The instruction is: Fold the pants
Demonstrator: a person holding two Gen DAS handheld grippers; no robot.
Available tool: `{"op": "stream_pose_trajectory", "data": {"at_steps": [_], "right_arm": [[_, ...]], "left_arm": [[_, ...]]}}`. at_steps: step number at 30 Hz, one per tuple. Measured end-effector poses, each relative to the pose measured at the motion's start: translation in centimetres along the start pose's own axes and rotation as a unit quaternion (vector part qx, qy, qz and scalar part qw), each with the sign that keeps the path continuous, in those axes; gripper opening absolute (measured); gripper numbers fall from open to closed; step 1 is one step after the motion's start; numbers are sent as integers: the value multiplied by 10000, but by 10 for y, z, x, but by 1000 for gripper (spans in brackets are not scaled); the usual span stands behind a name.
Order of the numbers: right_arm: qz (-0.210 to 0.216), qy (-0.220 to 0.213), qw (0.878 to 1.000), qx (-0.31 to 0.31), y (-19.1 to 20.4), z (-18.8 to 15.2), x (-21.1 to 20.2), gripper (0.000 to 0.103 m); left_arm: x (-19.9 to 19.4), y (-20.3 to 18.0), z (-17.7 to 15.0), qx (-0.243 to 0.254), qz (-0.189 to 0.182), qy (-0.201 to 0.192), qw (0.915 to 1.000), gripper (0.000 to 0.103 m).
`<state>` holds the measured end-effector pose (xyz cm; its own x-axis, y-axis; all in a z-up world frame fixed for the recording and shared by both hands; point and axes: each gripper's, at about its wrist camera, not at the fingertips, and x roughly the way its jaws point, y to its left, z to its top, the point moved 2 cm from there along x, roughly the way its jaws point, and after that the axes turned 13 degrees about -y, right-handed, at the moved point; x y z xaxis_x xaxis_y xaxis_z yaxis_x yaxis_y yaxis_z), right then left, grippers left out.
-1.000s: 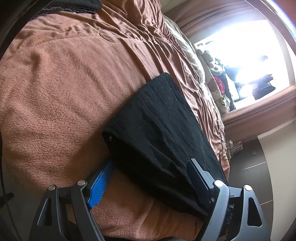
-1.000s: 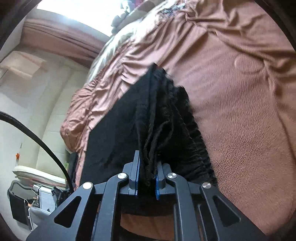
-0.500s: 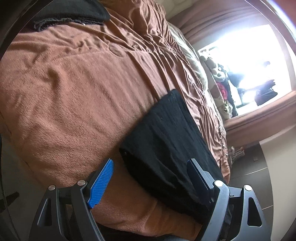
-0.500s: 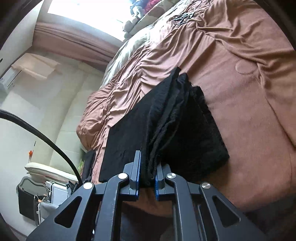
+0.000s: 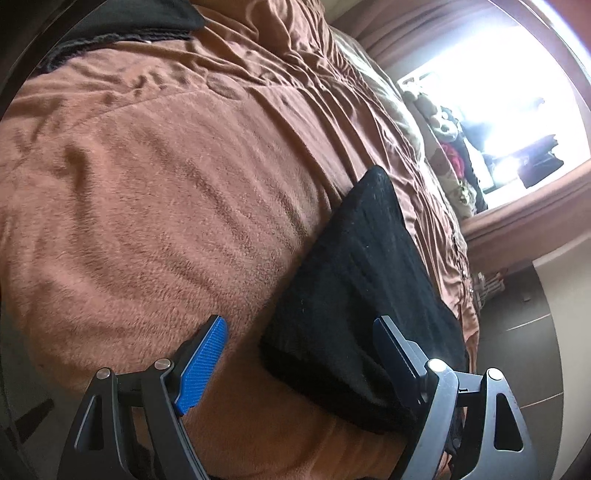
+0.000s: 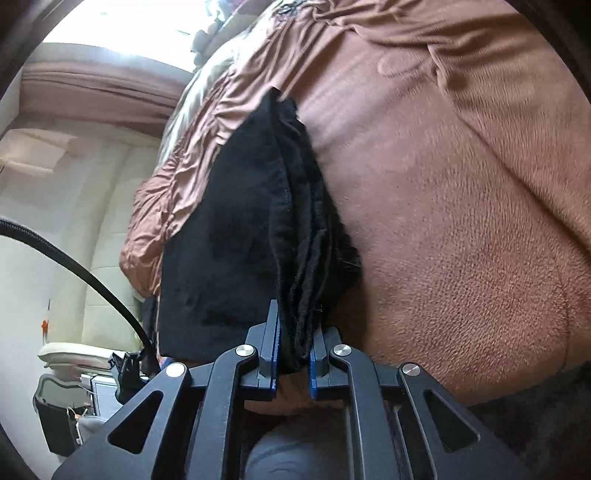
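The black pants (image 5: pixel 362 291) lie folded into a thick rectangle on the brown blanket (image 5: pixel 155 192), near the bed's front edge. My left gripper (image 5: pixel 299 339) is open, its blue pad (image 5: pixel 203 358) on the blanket left of the pants and its other finger (image 5: pixel 399 354) over the fold's near corner. My right gripper (image 6: pixel 293 343) is shut on the layered edge of the pants (image 6: pixel 258 221), which run away from it along the bed's left side.
A second dark garment (image 5: pixel 122 26) lies at the far end of the blanket. Pillows and a stuffed toy (image 5: pixel 443 125) sit by a bright window. A black cable (image 6: pixel 92 273) and a bin (image 6: pixel 59 417) are beside the bed.
My left gripper has pulled back and off the pants, which now sit further right in its view. My right gripper keeps its hold and has dropped lower and closer to the bed.
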<state>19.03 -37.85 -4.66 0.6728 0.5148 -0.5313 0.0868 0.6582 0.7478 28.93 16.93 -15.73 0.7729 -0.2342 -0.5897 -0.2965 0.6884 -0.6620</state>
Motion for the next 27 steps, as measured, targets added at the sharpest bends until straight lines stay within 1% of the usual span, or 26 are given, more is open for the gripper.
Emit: {"op": "stream_pose_trajectory", "data": {"at_steps": [3, 4, 5, 6, 7, 8, 9, 10, 11, 14, 17, 21, 24, 26, 27], "right_arm": [[-5, -26, 10000, -3, 2, 1, -1, 8], [-7, -56, 10000, -27, 3, 2, -3, 8], [-23, -95, 9999, -81, 6, 3, -5, 8], [-49, -136, 9998, -143, 9, 4, -7, 8], [-69, -158, 9997, -198, 11, 3, -9, 8], [-118, -170, 9995, -244, 13, 4, -9, 8], [-143, -153, 9995, -233, 13, 1, -9, 8], [-165, -116, 9996, -198, 11, -2, -9, 8], [-194, -91, 9996, -182, 10, -4, -9, 8], [-236, -27, 9996, -137, 13, -4, -8, 9], [-268, -33, 9995, -136, 15, -2, -12, 10], [-403, -133, 9989, -199, 18, 3, -23, 13], [-572, -441, 9969, -323, 26, 4, -40, 14], [-782, -682, 9932, -525, 35, 2, -54, 14], [-813, -768, 9919, -598, 39, 1, -60, 14]], "left_arm": [[8, -3, 1, 15, -144, 93, 9999, 82], [9, -4, 1, -8, -165, 120, 9998, 78], [12, -5, 1, -43, -260, 156, 9995, 70], [14, -6, 0, -79, -368, 229, 9990, 64], [17, -7, -1, -97, -377, 302, 9988, 54], [18, -7, -3, -49, -240, 319, 9992, 42], [18, -7, -5, 53, -116, 310, 9994, 37], [17, -7, -6, 68, -156, 296, 9994, 27], [12, -7, -6, 24, -342, 267, 9991, 17], [0, -8, -6, -14, -524, 169, 9985, 11], [-14, -14, -2, -98, -656, 122, 9977, 10], [-36, -27, -4, 42, -659, 72, 9978, 9], [-51, -29, -9, -23, -788, 21, 9969, 9], [-53, -28, -12, 18, -762, 20, 9971, 10], [-51, -26, -14, 83, -694, 58, 9975, 10]]}}
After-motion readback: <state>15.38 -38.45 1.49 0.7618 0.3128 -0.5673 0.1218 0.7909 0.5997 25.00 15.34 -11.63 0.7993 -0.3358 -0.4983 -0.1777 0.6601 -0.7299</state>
